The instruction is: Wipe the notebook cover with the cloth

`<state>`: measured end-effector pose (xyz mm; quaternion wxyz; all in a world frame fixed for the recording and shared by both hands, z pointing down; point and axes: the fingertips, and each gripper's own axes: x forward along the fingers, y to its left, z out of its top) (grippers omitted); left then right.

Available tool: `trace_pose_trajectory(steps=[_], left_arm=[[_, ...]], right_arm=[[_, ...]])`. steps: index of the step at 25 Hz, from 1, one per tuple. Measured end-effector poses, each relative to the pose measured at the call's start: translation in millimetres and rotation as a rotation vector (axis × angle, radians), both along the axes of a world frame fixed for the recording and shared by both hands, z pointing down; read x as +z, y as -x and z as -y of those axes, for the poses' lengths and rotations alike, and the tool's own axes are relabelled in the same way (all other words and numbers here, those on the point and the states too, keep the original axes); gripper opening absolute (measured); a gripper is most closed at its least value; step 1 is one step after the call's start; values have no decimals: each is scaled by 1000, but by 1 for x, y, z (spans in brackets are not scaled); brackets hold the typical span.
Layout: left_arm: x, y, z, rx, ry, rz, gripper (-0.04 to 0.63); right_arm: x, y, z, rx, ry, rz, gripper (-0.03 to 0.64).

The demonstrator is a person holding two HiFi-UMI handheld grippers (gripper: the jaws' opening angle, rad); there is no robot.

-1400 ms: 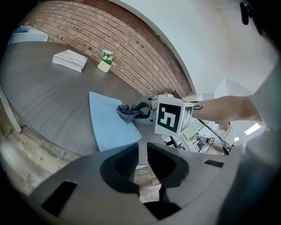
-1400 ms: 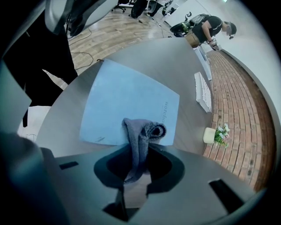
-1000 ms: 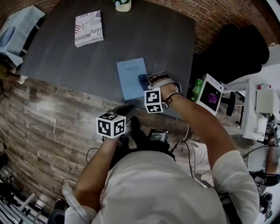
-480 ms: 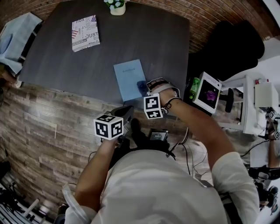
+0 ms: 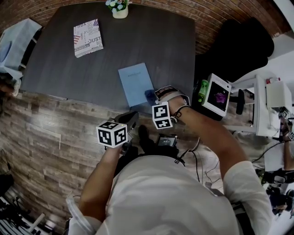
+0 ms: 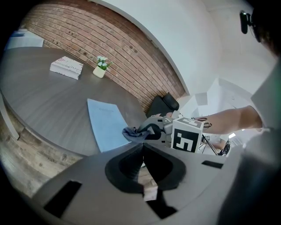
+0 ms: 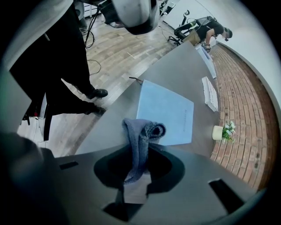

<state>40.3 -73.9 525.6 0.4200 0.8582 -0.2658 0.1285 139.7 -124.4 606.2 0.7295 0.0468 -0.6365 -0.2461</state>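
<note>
Close against the body, the left gripper (image 6: 142, 148) hangs off the dark grey wooden table (image 5: 115, 50), jaws together, empty. Farther out, the right gripper (image 7: 141, 151) on a bent arm clamps the crumpled grey-blue cloth (image 7: 139, 132) at the pale blue notebook's (image 7: 164, 110) near corner, nearer than a second ago.

The dark grey wood-grain table (image 5: 156, 41) carries a thin light-blue rectangular notebook (image 5: 135, 84) near its front edge, a printed paperback book (image 5: 87, 37) far left, and a small white flower pot (image 5: 119, 8) at the back edge.

Office-like studio: brick wall (image 6: 88, 35), dark meeting table (image 5: 161, 46), black swivel chair (image 5: 241, 46).
</note>
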Motion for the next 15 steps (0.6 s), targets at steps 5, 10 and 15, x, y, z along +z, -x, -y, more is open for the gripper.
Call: trace_pose_trajectory(steps=[5, 10, 15], left_arm=[[-3, 4, -2, 2, -1, -6, 11], [-5, 11, -6, -2, 1, -15, 11], [-10, 18, -8, -3, 2, -20, 11]], right_arm=[[-5, -2, -14, 29, 40, 23, 89], [-13, -2, -25, 68, 57, 54, 89], [-27, 6, -33, 101, 70, 100, 89]])
